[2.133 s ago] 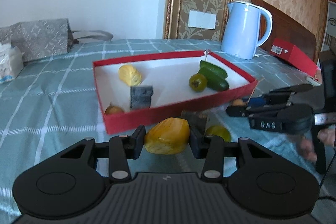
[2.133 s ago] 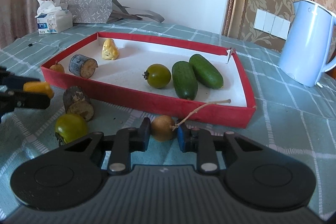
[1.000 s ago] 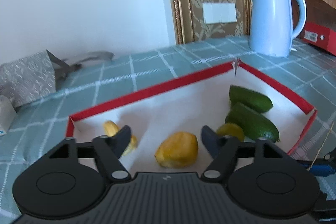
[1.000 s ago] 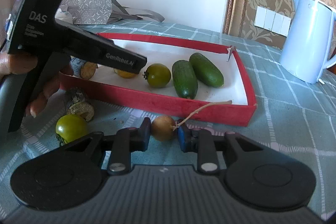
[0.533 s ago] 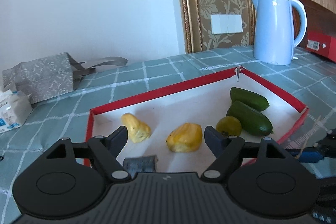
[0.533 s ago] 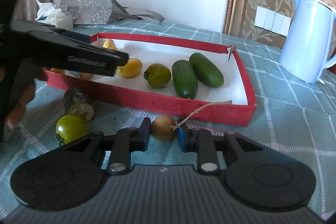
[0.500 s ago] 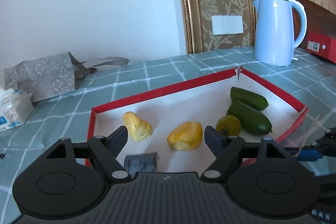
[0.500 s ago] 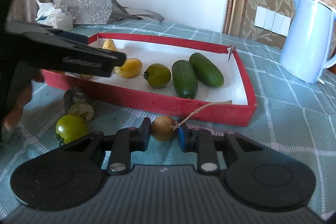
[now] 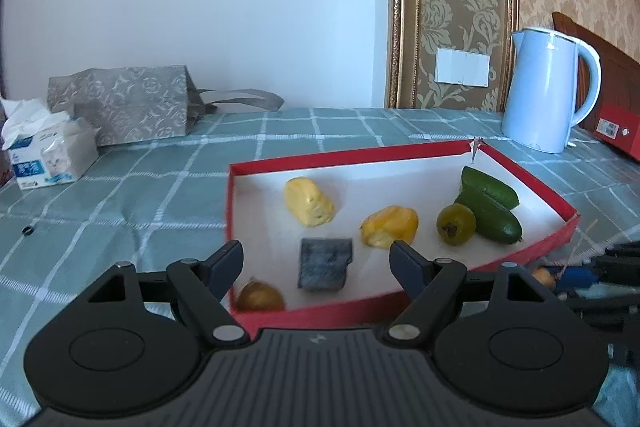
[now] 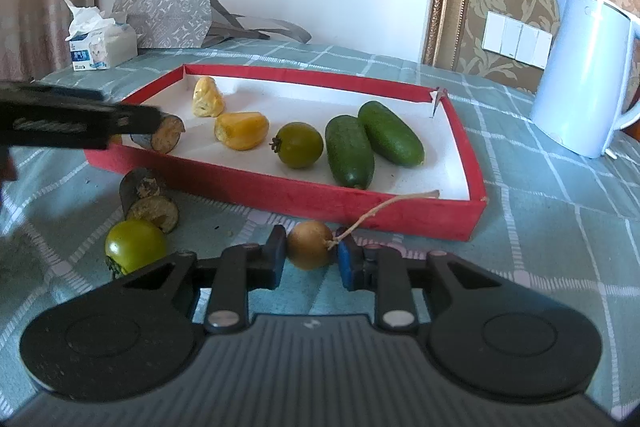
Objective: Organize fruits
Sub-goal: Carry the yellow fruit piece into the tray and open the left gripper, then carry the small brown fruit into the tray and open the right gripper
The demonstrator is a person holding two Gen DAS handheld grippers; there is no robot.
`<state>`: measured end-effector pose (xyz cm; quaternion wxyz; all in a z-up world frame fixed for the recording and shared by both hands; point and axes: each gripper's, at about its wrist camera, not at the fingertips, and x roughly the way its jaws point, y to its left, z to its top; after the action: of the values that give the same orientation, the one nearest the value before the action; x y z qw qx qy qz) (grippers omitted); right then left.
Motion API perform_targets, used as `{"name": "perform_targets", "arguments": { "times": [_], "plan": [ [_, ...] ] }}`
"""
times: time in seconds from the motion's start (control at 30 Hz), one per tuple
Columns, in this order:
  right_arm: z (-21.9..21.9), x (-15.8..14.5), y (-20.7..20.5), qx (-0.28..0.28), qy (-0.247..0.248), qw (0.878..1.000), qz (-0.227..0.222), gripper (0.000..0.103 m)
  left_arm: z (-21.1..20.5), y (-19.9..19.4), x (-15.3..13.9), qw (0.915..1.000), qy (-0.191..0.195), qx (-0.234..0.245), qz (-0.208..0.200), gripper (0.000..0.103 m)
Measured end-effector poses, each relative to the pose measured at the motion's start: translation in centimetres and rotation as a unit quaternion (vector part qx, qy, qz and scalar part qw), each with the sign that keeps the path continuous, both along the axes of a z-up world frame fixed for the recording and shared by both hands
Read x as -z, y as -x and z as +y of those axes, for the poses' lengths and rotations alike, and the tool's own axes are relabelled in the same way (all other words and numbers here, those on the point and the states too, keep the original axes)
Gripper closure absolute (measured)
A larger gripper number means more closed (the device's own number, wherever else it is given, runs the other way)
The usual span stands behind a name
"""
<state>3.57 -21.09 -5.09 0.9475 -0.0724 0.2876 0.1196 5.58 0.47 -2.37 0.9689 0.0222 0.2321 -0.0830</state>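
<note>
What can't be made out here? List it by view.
- Right wrist view: the left gripper, blurred, covers part of the grey log and the tray corner behind it.
- Left wrist view: the right gripper sits low at the right edge; the tray wall hides most of its brown fruit.
- Left wrist view: the green tomato and cut log outside the tray are hidden below the gripper body.

Two cucumbers point(image 10: 350, 151), two green tomatoes point(image 10: 298, 145); two yellow fruit pieces point(image 10: 240, 130), one kettle point(image 10: 584, 75)

Left hand-held gripper point(image 9: 316, 259), jaws opening and empty, above red tray point(image 9: 532, 183) with yellow fruit point(image 9: 390, 231)
</note>
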Motion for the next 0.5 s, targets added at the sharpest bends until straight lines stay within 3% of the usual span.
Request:
{"name": "perform_targets", "arguments": {
  "times": [0.3, 0.5],
  "plan": [
    [-0.7, 0.0, 0.3, 0.012, -0.008, 1.0, -0.005, 0.078, 2.5, 0.6, 0.6, 0.9991, 0.033, -0.001, 0.026, 0.016],
    [-0.7, -0.4, 1.6, 0.02, 0.008, 0.999, -0.035, 0.079, 2.8, 1.1, 0.7, 0.9992, 0.031, 0.003, 0.026, 0.016]
  ]
}}
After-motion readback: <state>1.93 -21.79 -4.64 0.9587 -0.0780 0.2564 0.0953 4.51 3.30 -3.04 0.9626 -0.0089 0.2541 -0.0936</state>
